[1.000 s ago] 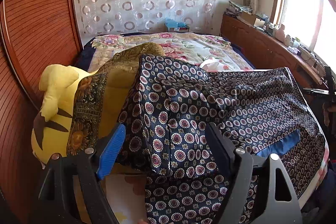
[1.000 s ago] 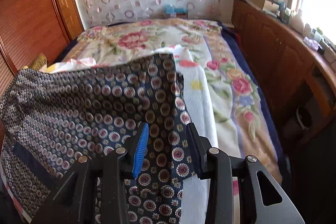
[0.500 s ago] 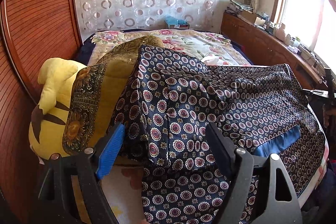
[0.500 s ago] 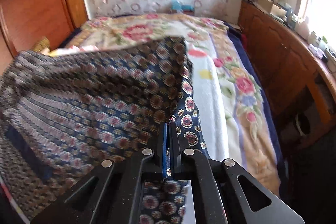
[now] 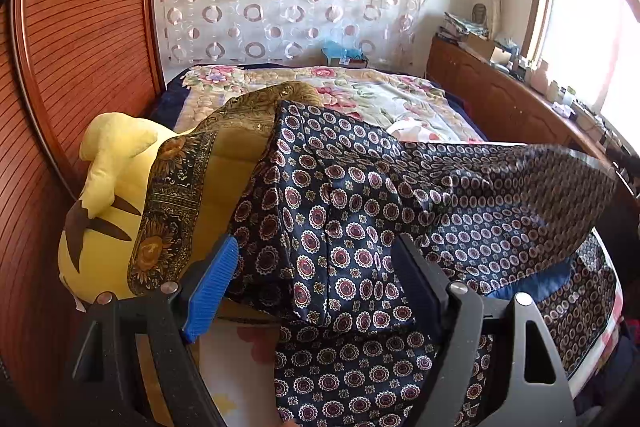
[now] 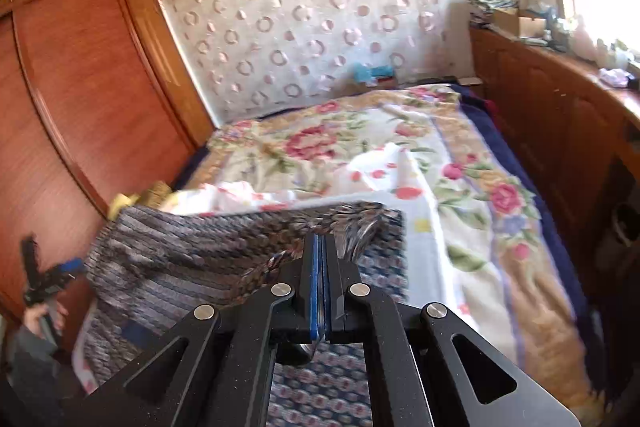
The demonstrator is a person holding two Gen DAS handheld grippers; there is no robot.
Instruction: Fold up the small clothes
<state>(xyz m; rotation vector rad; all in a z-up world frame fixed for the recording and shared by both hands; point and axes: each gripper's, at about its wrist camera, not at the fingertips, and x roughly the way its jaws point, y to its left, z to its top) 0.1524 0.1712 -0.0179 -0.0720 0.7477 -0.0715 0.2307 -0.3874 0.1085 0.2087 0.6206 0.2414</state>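
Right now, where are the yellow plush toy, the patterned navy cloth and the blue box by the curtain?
yellow plush toy (image 5: pixel 108 187): left wrist view, its body.
patterned navy cloth (image 5: pixel 340 227): left wrist view, draped front fold.
blue box (image 5: pixel 344 51): left wrist view, its top.

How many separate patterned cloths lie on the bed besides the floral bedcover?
2. The navy medallion-print silky cloth spans the near bed, pinched by the right gripper; the gold sunflower-border scarf drapes the yellow plush toy. Others may be hidden.

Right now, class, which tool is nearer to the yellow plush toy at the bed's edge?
Left. The left tool hangs open just beside the yellow plush toy, over the navy patterned garment. The right tool pinches that garment's far corner.
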